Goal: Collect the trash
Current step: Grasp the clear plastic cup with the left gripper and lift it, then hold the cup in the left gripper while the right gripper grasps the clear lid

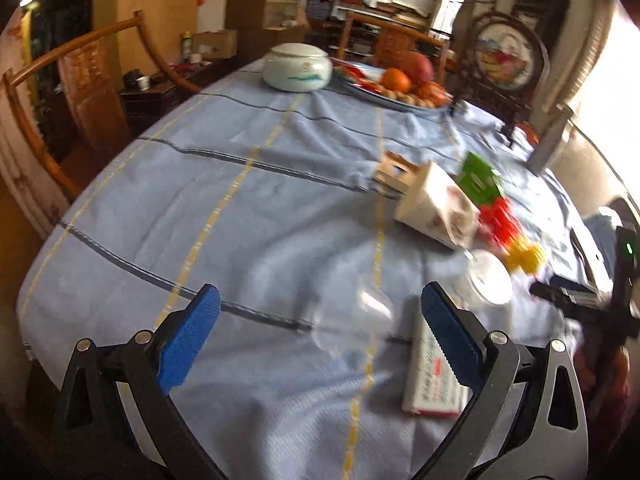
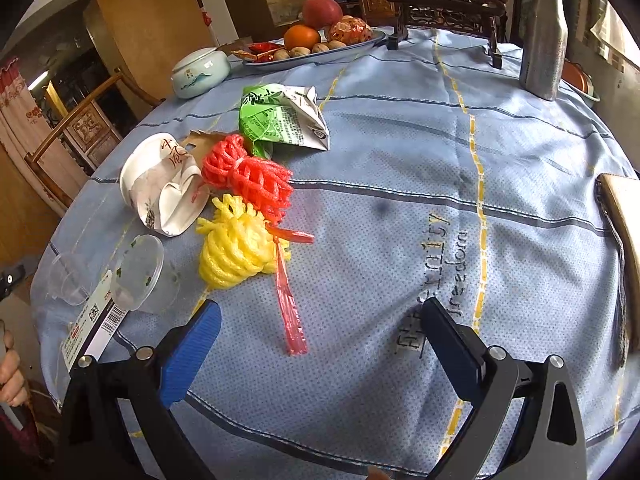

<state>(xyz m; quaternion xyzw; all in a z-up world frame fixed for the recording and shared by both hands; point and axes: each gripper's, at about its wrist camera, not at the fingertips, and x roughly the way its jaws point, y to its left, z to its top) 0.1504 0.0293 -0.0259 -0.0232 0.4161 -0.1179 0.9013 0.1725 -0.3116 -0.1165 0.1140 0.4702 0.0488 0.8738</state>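
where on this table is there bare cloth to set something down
Free: the wide stretch of tablecloth between the red foam net, the metal flask and the right gripper. Crowded: the trash cluster around the crushed paper cup and yellow foam net.

Tablecloth print reads "freedom" (perhaps; viewed upside down).

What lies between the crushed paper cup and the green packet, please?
In the right wrist view, the red foam net lies between the paper cup and green packet.
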